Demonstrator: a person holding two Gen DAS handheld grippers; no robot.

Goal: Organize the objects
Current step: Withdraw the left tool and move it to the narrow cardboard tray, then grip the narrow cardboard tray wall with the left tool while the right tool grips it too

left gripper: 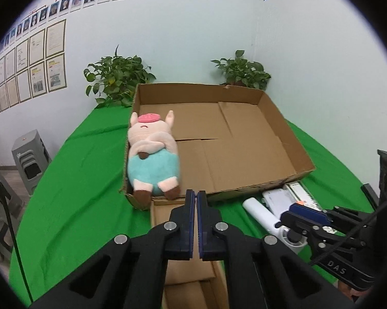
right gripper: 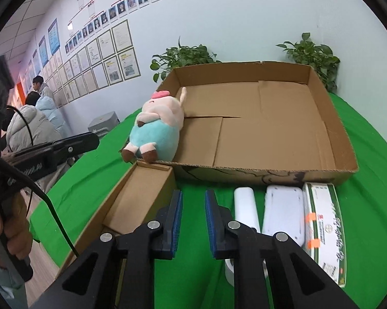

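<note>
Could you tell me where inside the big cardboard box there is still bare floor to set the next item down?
Most of the large cardboard box floor is bare: everything from the plush pig across to the right wall, and back to the far wall. Only the left wall strip is taken. Outside, the green cloth before the front wall is crowded by the white cylinder, white device and printed carton.

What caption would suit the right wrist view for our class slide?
Open right tool hovers above green cloth; plush pig lies in the large cardboard box.
</note>
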